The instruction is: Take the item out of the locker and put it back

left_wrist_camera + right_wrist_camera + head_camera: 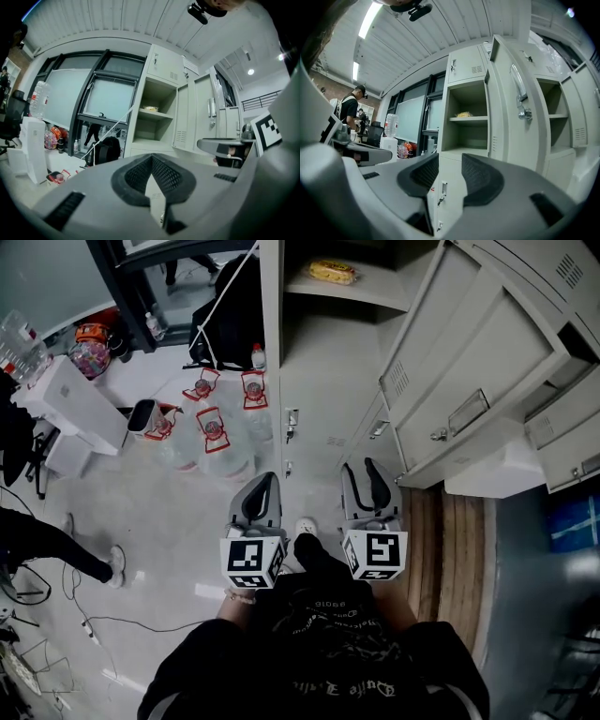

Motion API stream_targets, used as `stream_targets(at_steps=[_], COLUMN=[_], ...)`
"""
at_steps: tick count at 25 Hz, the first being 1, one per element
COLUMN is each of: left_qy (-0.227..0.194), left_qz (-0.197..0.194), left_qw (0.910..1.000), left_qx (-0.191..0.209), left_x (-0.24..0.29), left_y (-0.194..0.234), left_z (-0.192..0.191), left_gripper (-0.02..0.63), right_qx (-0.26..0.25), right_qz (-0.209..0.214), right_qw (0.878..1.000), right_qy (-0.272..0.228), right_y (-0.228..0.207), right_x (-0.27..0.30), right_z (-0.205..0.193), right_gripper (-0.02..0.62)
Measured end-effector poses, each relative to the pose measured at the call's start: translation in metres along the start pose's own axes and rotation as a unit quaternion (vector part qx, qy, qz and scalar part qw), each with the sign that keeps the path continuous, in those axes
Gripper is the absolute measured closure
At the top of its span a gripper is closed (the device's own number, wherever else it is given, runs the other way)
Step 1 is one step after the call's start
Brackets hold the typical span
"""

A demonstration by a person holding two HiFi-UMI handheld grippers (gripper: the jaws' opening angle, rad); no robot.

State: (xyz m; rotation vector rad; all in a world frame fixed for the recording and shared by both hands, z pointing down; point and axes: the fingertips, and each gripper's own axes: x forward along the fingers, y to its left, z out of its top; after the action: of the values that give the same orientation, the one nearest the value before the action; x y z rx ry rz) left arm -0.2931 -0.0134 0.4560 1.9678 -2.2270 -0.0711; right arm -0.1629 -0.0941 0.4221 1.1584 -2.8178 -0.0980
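A yellowish packet [333, 271] lies on the upper shelf of the open grey locker [349, 304]; it also shows small in the left gripper view as the packet [151, 108] and in the right gripper view as the packet [464, 114]. The locker door [469, 371] is swung wide to the right. My left gripper [262, 489] hangs level in front of the lower locker, its tips closed together [151, 160] with nothing in them. Beside it my right gripper [367, 486] stands open and empty [450, 164]. Both are well below and short of the shelf.
Several water jugs with red handles [214, 432] stand on the floor left of the locker, behind them a black bag [230, 315]. A white box [80, 409] and a person's leg [56, 545] are at the far left. The closed lower door has a key [292, 423].
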Motion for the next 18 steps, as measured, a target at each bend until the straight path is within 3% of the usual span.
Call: stream_targets(at_steps=[8,18], left_qy=[-0.002,0.003], left_qz=[-0.014,-0.018], left_qw=[0.9998,0.9997], left_qx=[0.010,0.014], left_x=[0.002,0.000], left_y=[-0.014,-0.016], left_z=[0.002,-0.001], left_gripper=[0.600,0.600], right_qx=[0.019,0.010], right_qz=[0.012,0.005], right_qw=[1.000,1.000], right_qy=[-0.006,-0.002], right_y=[-0.001,0.001], right_x=[-0.008,-0.016], right_z=[0.001,-0.003], right_gripper=[0.556,0.591])
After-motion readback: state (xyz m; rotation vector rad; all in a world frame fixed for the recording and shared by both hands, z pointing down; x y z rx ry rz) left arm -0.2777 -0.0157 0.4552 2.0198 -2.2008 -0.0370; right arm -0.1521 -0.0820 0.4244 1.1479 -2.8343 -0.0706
